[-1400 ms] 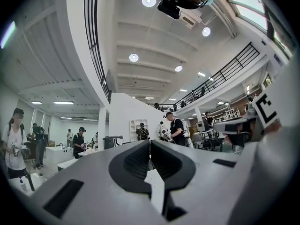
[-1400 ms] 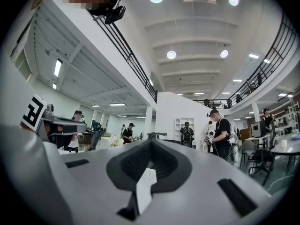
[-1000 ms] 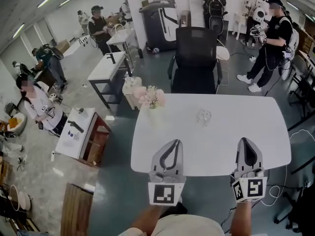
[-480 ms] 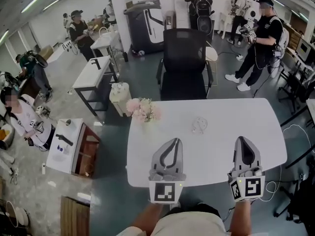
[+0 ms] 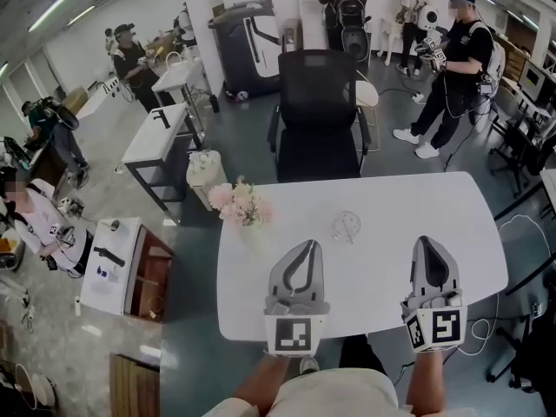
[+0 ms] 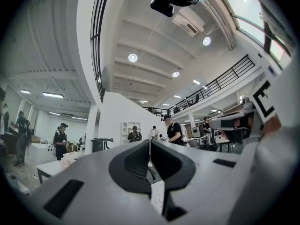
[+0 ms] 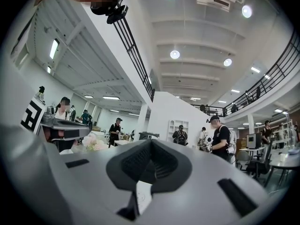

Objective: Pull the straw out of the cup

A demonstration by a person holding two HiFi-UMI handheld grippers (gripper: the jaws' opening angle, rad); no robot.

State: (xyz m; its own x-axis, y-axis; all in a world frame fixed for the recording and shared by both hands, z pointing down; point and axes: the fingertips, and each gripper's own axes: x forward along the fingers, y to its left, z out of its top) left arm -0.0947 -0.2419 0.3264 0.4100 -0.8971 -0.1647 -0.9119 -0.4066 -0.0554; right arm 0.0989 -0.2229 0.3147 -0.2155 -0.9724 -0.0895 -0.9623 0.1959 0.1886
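A clear glass cup (image 5: 346,226) stands near the middle of the white table (image 5: 452,215) in the head view. I cannot make out a straw in it at this size. My left gripper (image 5: 304,248) hangs over the table's near part, just short and left of the cup, jaws shut and empty. The right gripper (image 5: 429,243) is level with it, right of the cup, also shut on nothing. In the left gripper view the left gripper (image 6: 150,142) points out into the room, and so does the right gripper (image 7: 150,142) in the right gripper view. Neither view shows the cup.
Pink flowers (image 5: 239,203) stand at the table's far left corner. A black office chair (image 5: 317,115) is pushed against the far edge. A low side table (image 5: 113,263) sits to the left on the floor. Several people stand around the room beyond.
The table and the cup have drawn nearer in the head view, so both grippers now reach farther over the tabletop toward the cup. Both stay shut.
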